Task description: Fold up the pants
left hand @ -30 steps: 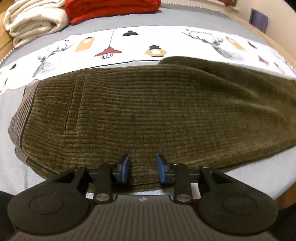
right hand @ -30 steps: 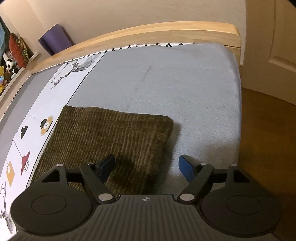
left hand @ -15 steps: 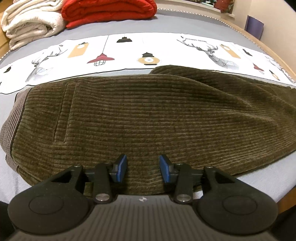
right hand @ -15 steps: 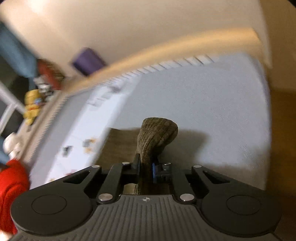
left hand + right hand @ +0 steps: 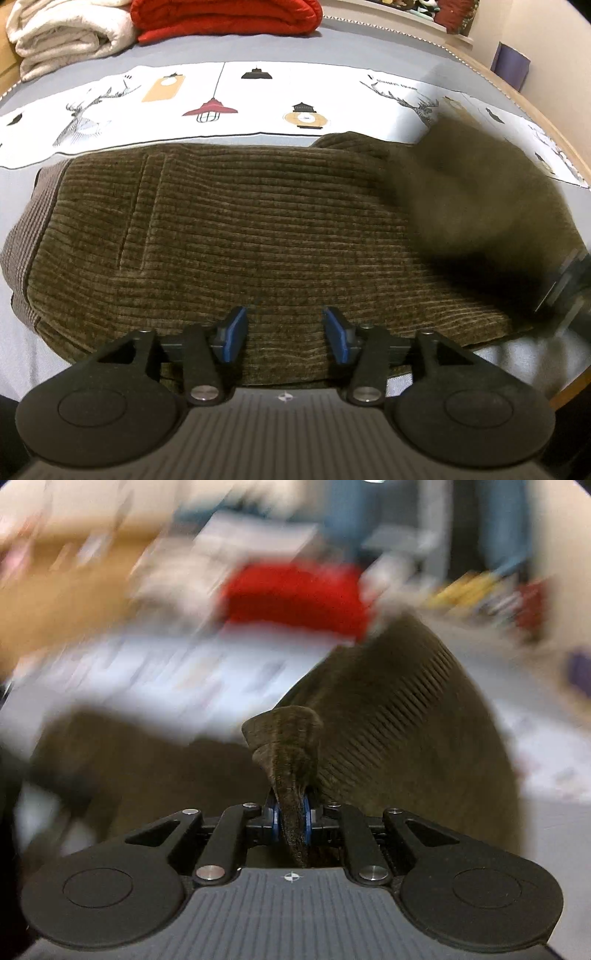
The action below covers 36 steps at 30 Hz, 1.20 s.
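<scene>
The olive-brown corduroy pants (image 5: 240, 229) lie across the bed, waistband at the left. My left gripper (image 5: 284, 334) is open and hovers over the near edge of the pants at mid-length. My right gripper (image 5: 291, 818) is shut on the leg end of the pants (image 5: 291, 738), lifted off the bed so the leg arches up behind it. In the left wrist view that raised leg shows as a blurred brown mass (image 5: 476, 206) at the right. The right wrist view is heavily motion-blurred.
The bed has a grey sheet (image 5: 369, 51) with a white printed band (image 5: 258, 103). A folded red blanket (image 5: 225, 14) and a folded cream blanket (image 5: 62, 33) lie at the far side. The wooden bed frame (image 5: 554, 125) runs along the right.
My right gripper closed on the pant leg end, lifted it and is swinging it fast toward the waistband side. My left gripper stays open over the near edge.
</scene>
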Tool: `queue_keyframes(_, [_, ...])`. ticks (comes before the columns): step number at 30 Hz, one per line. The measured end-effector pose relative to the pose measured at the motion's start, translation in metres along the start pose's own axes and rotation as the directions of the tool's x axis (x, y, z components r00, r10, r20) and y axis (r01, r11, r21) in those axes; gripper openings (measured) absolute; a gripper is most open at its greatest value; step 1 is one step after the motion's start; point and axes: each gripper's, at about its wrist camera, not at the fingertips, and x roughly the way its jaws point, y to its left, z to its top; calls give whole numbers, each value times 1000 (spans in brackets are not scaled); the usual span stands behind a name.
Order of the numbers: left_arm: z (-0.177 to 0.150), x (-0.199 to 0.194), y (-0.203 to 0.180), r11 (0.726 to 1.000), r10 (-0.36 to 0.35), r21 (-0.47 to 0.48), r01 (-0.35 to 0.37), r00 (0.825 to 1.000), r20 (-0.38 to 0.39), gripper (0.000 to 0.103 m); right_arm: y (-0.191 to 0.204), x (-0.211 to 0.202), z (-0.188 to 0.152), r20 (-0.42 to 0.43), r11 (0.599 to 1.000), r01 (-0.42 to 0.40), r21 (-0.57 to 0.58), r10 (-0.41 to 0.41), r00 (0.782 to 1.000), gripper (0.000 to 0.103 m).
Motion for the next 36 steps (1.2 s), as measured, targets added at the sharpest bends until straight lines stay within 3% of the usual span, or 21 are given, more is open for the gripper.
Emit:
queue_keyframes(2, [0,-1,3,1000,-16,-10,16,1000,-3,62,32,23,-9,-154,990,-52,-133,31,988,24])
queue_keyframes(4, [1,-3,5,999,-30,-21,30,1000,-1,63,51,18,-6,-138,974,-58,-219,28,990,28])
queue_keyframes(6, [3,-4,7,998,-44,-39,44,999,3,65,45,2,5,-78,986,-86,-141,76,994,35])
queue_keyframes(8, [4,-3,10,997,-55,-60,55,998,1,67,35,-11,11,-23,994,-108,-19,108,994,53])
queue_keyframes(11, [6,2,11,995,-65,-77,64,998,-12,68,28,-18,15,33,998,-58,38,56,998,67])
queue_keyframes(15, [4,3,7,997,-56,-54,55,998,-15,68,25,2,-1,-34,998,-46,52,48,998,66])
queue_keyframes(19, [3,4,6,998,-47,-49,46,999,-16,68,44,35,-13,-137,996,-39,-85,27,990,60])
queue_keyframes(21, [3,4,8,998,-44,-48,43,999,-17,68,46,40,-11,-140,994,-35,-102,21,990,32])
queue_keyframes(22, [3,4,8,998,-43,-48,42,999,-16,68,45,40,-8,-143,995,-42,-91,29,989,22])
queue_keyframes(23, [3,4,8,998,-42,-47,41,999,-16,68,44,36,-4,-131,996,-40,-76,30,991,19])
queue_keyframes(28, [3,3,8,998,-42,-56,41,999,-14,68,46,-12,17,66,994,-20,-104,27,997,16])
queue_keyframes(30, [3,4,7,998,-41,-56,40,999,-13,68,51,-25,17,87,993,-51,-110,61,994,15])
queue_keyframes(32, [3,6,6,998,-38,-53,37,999,-16,68,57,-20,5,20,986,-85,-140,88,996,17])
queue_keyframes(34, [3,7,5,998,-37,-47,37,999,-17,68,64,0,-13,-138,973,-130,-189,104,985,22])
queue_keyframes(36, [2,6,6,998,-45,-49,44,999,-10,68,68,4,-25,-163,964,-126,-234,89,983,23])
